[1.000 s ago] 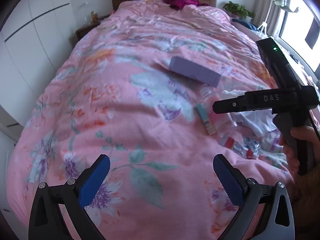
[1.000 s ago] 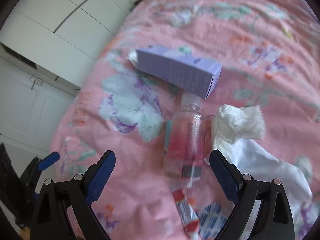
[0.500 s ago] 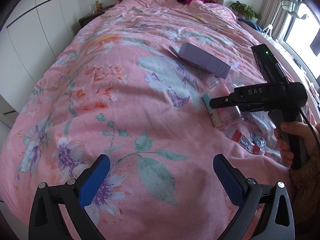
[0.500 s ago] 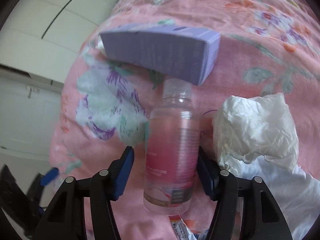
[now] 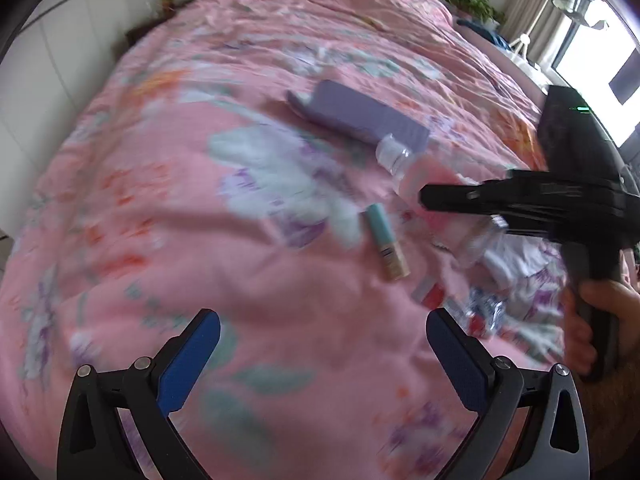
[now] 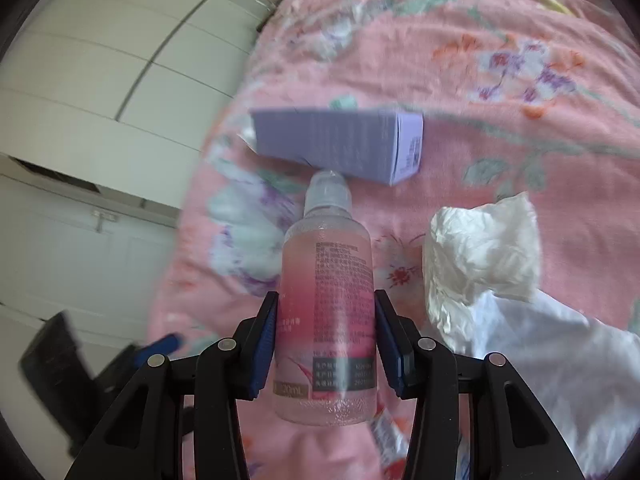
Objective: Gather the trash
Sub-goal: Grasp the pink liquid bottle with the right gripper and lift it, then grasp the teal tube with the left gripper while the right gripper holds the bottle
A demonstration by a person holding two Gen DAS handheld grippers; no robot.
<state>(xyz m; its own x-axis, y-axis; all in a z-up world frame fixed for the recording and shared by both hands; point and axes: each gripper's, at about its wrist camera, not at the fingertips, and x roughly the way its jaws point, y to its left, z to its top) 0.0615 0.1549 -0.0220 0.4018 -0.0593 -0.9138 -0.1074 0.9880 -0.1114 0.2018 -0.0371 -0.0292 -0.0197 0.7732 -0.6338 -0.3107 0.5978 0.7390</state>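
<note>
So the clear plastic bottle [image 6: 326, 300] with pinkish liquid and a printed label is clamped at its lower body between two blue pads, cap end pointing at the purple carton [image 6: 340, 144], which lies flat on its long side just past the cap. A crumpled white tissue [image 6: 480, 252] sits right of the bottle, with a white plastic bag [image 6: 540, 360] beside it. A small teal-and-tan tube [image 5: 386, 246] lies on the quilt near the bottle. Some red-and-blue wrappers [image 5: 476, 312] lie nearby, I think, too blurry to say.
</note>
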